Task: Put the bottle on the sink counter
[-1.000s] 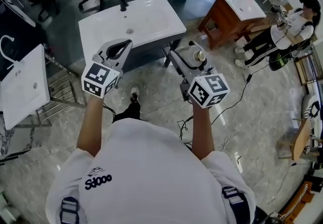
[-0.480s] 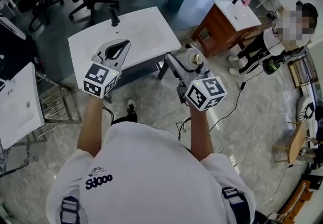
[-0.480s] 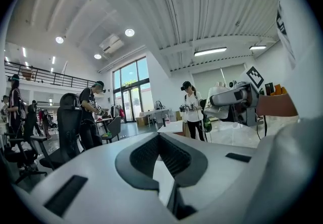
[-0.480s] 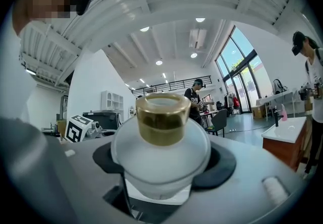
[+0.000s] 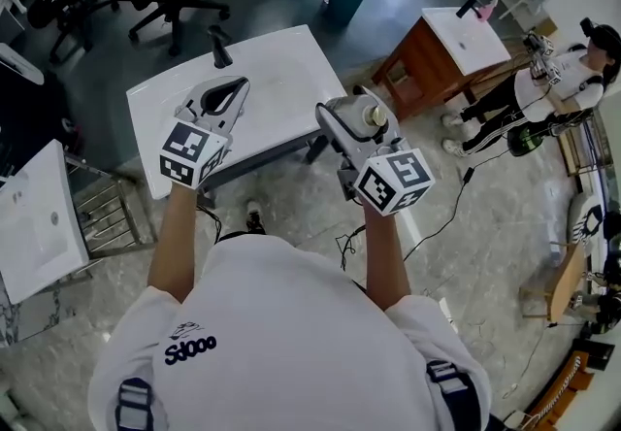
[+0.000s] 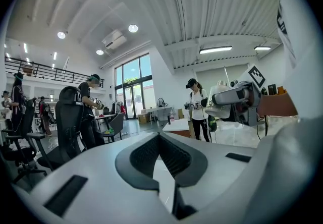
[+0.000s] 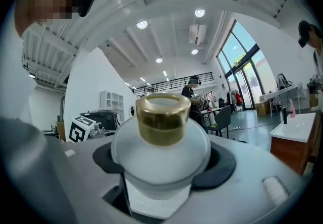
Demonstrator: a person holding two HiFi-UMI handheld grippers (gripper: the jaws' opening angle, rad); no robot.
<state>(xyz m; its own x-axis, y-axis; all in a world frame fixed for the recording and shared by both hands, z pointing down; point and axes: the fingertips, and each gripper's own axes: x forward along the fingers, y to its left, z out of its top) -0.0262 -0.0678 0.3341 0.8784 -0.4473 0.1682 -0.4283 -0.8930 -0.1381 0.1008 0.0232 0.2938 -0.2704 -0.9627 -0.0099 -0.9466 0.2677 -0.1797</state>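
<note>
Apparently beside counter (image 5: pixel 281 70) edge, right gripper (image 5: pixel 349 109) clamps bottle (image 7: pixel 160 142)

Head view looks steeply down over the sink counter (image 5: pixel 281 70); each gripper view looks close along its jaws.

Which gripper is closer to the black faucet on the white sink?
Left. The left gripper hovers over the sink just in front of the faucet; the right gripper, holding the bottle, is by the sink's right edge.

The left gripper (image 6: pixel 160 140) has its fingers touching at the tips, nothing between them. Up right of the fingers, the right gripper (image 6: pixel 228 99) holds a white bottle (image 6: pixel 217 109).
</note>
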